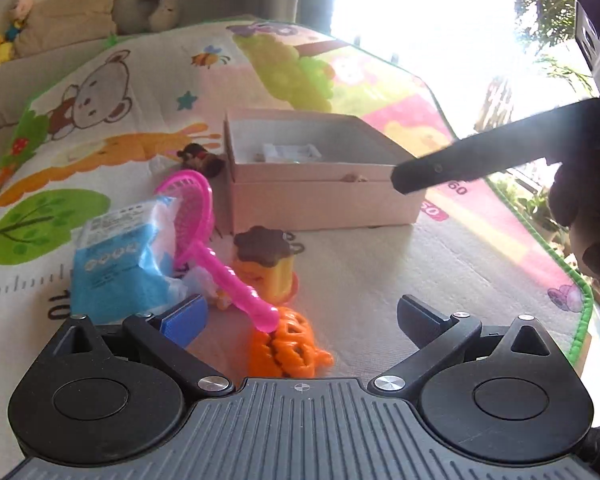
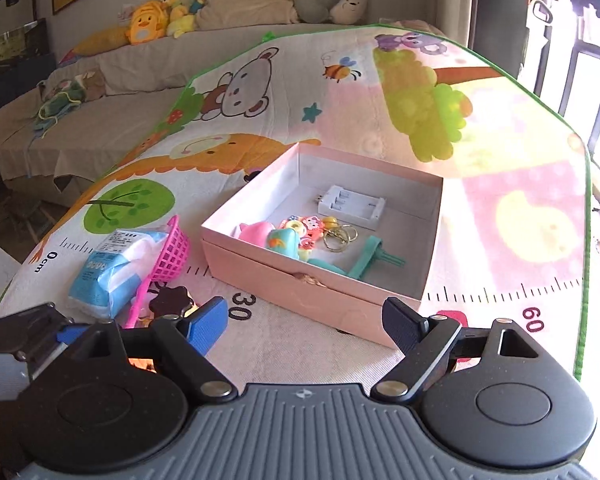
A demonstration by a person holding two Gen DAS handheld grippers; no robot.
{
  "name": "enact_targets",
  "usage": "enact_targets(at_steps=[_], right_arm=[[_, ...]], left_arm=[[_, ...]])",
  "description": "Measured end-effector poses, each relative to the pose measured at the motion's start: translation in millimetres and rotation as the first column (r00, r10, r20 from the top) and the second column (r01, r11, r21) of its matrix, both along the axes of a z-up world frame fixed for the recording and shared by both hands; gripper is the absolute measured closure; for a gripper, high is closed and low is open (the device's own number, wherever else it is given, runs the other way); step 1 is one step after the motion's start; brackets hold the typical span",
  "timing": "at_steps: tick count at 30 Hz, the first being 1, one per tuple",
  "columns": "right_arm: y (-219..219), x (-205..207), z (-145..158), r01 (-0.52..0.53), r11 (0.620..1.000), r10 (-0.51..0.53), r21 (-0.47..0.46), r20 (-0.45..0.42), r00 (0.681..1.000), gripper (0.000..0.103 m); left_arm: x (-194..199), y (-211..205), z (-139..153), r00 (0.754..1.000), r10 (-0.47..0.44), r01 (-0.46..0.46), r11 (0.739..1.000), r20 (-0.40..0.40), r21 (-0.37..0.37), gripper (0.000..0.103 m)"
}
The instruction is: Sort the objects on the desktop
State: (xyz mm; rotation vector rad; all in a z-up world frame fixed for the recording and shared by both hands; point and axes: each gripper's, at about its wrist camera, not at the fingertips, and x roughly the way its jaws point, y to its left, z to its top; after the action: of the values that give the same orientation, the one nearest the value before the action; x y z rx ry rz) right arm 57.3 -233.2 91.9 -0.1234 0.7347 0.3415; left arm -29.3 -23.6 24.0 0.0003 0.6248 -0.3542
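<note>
Through the left wrist camera we see the left gripper (image 1: 300, 320) with its fingers (image 1: 184, 318) spread wide and nothing between the pads. Just ahead of them on the cartoon play mat (image 1: 440, 256) lie an orange plastic toy (image 1: 290, 346), a pink toy net (image 1: 204, 224), a blue tissue pack (image 1: 116, 264) whose small print is too blurred to read, and a yellow pudding toy (image 1: 268, 264) with a brown top. Behind them stands the open pink box (image 1: 320, 200), with a dark brown toy (image 1: 202, 158) beside its left wall. On the mat's printed ruler we read "50" and "60" near the box. A dark finger of the right gripper (image 1: 460, 164) reaches in from the right, above the box's near corner.

Through the right wrist camera we see the right gripper (image 2: 304, 320), its fingers (image 2: 208, 322) spread, empty, above the mat (image 2: 300, 344) in front of the box (image 2: 292, 280). Inside the box lie a white battery charger (image 2: 352, 206), a key ring with colourful charms (image 2: 336, 234), a pink toy (image 2: 254, 232), and teal pieces (image 2: 370, 258). The ruler reads "0cm", "30" and "60". The tissue pack (image 2: 108, 276), net (image 2: 172, 252) and pudding toy (image 2: 170, 300) lie left of the box. A sofa (image 2: 120, 80) with plush toys (image 2: 148, 22) stands behind.
</note>
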Motion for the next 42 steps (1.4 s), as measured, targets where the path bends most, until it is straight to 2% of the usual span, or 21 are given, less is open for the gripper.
enact_targets(at_steps=[4, 8, 14, 17, 18, 21, 26, 27, 29, 33, 37, 39, 42], right_arm=[[-3.9, -7.5, -16.1, 0.015, 0.999, -0.014, 0.028, -0.029, 0.999, 0.017], [7.1, -24.5, -25.6, -0.033, 0.999, 0.033, 0.019, -0.015, 0.999, 0.016], [34.1, -52.2, -39.0, -0.179, 0.984, 0.179, -0.025, 0.010, 0.984, 0.015], [49.0, -51.1, -43.3, -0.197, 0.980, 0.198, -0.027, 0.027, 0.980, 0.016], [54.1, -47.7, -42.7, -0.199, 0.980, 0.200, -0.026, 0.042, 0.979, 0.019], [66.7, -28.9, -41.9, -0.198, 0.980, 0.198, -0.011, 0.053, 0.979, 0.038], [76.1, 11.4, -52.2, -0.189, 0.976, 0.195, 0.110, -0.041, 0.980, 0.039], [77.2, 15.4, -54.6, -0.190, 0.973, 0.198, 0.132, -0.055, 0.979, 0.041], [80.3, 21.8, -60.7, -0.187, 0.969, 0.202, 0.164, -0.085, 0.976, 0.059], [69.3, 21.4, -62.0, -0.126, 0.981, 0.139, 0.147, -0.079, 0.987, 0.058], [38.4, 10.2, -59.7, -0.024, 0.999, 0.024, 0.046, -0.018, 1.000, 0.060], [21.2, 3.4, -59.3, 0.013, 1.000, -0.013, 0.021, 0.007, 1.000, 0.060], [-5.6, -5.4, -59.8, 0.061, 0.997, -0.061, 0.057, -0.001, 0.998, 0.054]], left_arm=[[-4.6, 34.7, 7.1, 0.993, 0.120, -0.121, 0.993, 0.007, 0.015, 0.000], [-6.3, 60.9, 9.1, 0.977, 0.211, -0.211, 0.976, 0.007, 0.059, 0.000], [1.7, 77.8, 4.0, 0.955, 0.294, -0.290, 0.954, -0.038, 0.077, 0.000], [6.8, 75.3, 1.7, 0.950, 0.308, -0.303, 0.949, -0.047, 0.086, 0.000], [9.1, 73.6, 1.2, 0.950, 0.310, -0.305, 0.948, -0.047, 0.093, 0.000], [12.2, 72.2, 1.0, 0.943, 0.330, -0.324, 0.940, -0.044, 0.109, 0.000], [13.2, 71.8, 2.7, 0.938, 0.344, -0.336, 0.934, -0.048, 0.122, 0.000], [12.6, 70.0, 3.4, 0.939, 0.340, -0.332, 0.935, -0.047, 0.126, 0.000], [11.3, 66.8, 5.7, 0.943, 0.329, -0.321, 0.938, -0.044, 0.129, 0.000], [1.1, 55.2, 13.8, 0.965, 0.263, -0.260, 0.959, -0.018, 0.112, 0.000], [-12.2, 28.3, 16.7, 0.996, 0.091, -0.090, 0.993, -0.015, 0.078, 0.000], [-14.9, 9.9, 13.3, 0.999, -0.018, 0.020, 0.999, -0.030, 0.050, 0.000], [-9.6, -11.0, 8.4, 0.996, -0.087, 0.088, 0.995, -0.037, 0.040, 0.000]])
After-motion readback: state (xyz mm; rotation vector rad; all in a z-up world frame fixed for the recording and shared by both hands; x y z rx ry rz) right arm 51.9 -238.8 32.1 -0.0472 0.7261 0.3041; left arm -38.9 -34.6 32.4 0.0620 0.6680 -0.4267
